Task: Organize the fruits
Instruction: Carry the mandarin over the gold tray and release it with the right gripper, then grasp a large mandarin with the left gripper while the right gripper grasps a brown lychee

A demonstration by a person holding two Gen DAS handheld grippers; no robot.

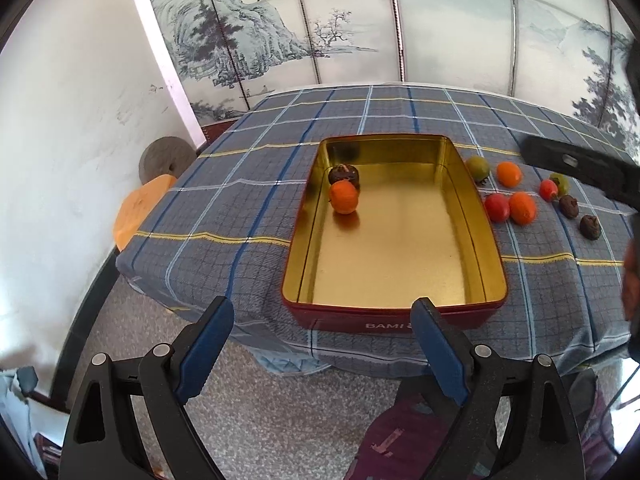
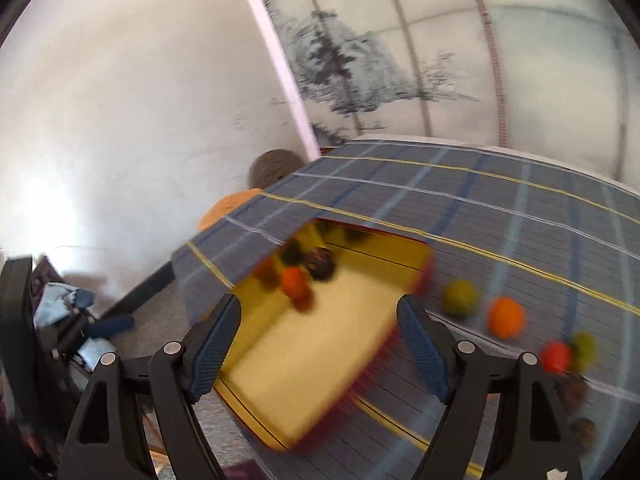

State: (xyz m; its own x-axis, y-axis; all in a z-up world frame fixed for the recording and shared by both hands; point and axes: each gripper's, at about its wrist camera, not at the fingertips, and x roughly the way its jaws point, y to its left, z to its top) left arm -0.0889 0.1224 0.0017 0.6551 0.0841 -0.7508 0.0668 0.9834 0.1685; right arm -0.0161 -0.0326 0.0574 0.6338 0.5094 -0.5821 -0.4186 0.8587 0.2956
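A red tin with a gold inside (image 1: 400, 240) stands on the plaid cloth; it also shows, blurred, in the right wrist view (image 2: 320, 360). In it lie an orange fruit (image 1: 344, 197) and a dark brown fruit (image 1: 343, 174), seen again in the right wrist view as the orange one (image 2: 294, 282) and the brown one (image 2: 320, 262). Right of the tin lie several loose fruits: a green one (image 1: 478, 166), an orange one (image 1: 509, 174), a red one (image 1: 497, 207), brown ones (image 1: 590, 227). My left gripper (image 1: 324, 340) is open and empty before the tin's near edge. My right gripper (image 2: 320, 344) is open and empty above the tin.
The table's near and left edges drop to a speckled floor (image 1: 280, 420). An orange stool (image 1: 136, 208) and a grey round stone (image 1: 164, 158) stand left of the table. A painted screen (image 1: 320, 28) stands behind. The right gripper's black body (image 1: 580, 168) hangs over the loose fruits.
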